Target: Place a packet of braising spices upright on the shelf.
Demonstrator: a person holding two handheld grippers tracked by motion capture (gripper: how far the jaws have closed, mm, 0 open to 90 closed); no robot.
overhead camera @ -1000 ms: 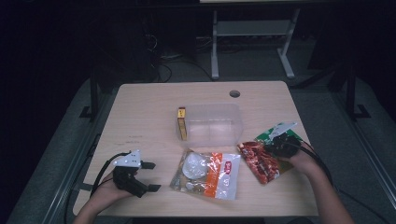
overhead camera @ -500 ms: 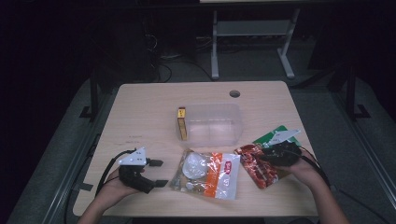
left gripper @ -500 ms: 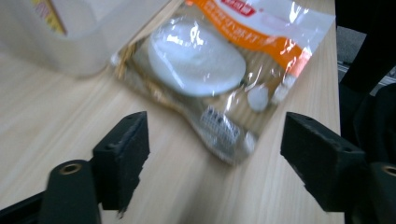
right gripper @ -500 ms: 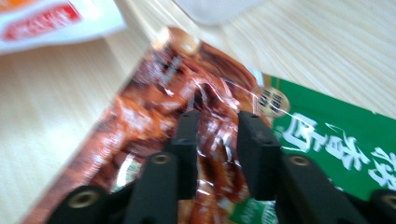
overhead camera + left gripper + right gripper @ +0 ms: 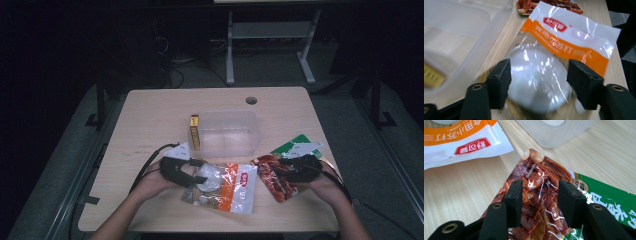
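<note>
While blurred at the lower edge of the left gripper view, left hand-held gripper [image 5: 537, 83] straddling the white bulge of the orange-and-white bag [image 5: 564, 47], jaws just closing, pads not yet pressing as far as can be made out. Bag flat on the counter [image 5: 150, 115], just in front of the clear tub [image 5: 230, 132]. Tub contents hard to read through the frosted wall; yellow box [image 5: 194, 132] upright against its left outer wall. Right hand-held gripper [image 5: 540, 203] over the red snack pouch [image 5: 541, 182], jaws just opening, pads apart on either side of the pouch face, no grip seen. Green packet [image 5: 609, 195] partly hidden under the red pouch, cut off by the frame edge.
</note>
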